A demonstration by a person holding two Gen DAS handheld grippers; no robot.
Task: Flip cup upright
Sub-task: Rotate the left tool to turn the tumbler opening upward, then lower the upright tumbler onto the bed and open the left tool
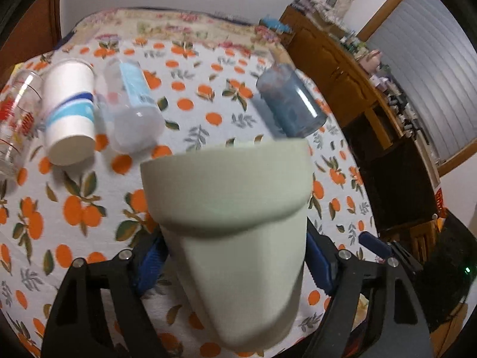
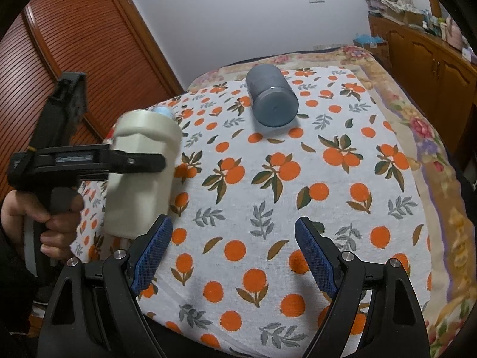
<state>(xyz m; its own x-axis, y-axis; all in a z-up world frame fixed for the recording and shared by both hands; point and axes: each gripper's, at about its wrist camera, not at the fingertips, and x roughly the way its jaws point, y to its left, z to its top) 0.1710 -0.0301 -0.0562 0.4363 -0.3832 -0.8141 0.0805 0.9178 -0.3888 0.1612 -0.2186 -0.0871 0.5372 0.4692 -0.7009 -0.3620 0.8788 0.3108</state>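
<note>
My left gripper (image 1: 235, 256) is shut on a pale green cup (image 1: 232, 223) and holds it above the table, wide rim up and away from the camera. In the right wrist view the same cup (image 2: 143, 176) hangs at the left, clamped by the left gripper (image 2: 137, 161) in a hand. My right gripper (image 2: 231, 247) is open and empty, low over the orange-print tablecloth (image 2: 268, 179). A blue-grey cup (image 2: 272, 98) lies on its side at the far middle; it also shows in the left wrist view (image 1: 290, 101).
At the far left of the left wrist view a white paper cup (image 1: 70, 110) with blue bands, a clear plastic cup (image 1: 131, 107) and a printed glass (image 1: 16, 119) lie on their sides. A wooden sideboard (image 1: 372, 113) stands at the right, a slatted wardrobe (image 2: 74, 59) at the left.
</note>
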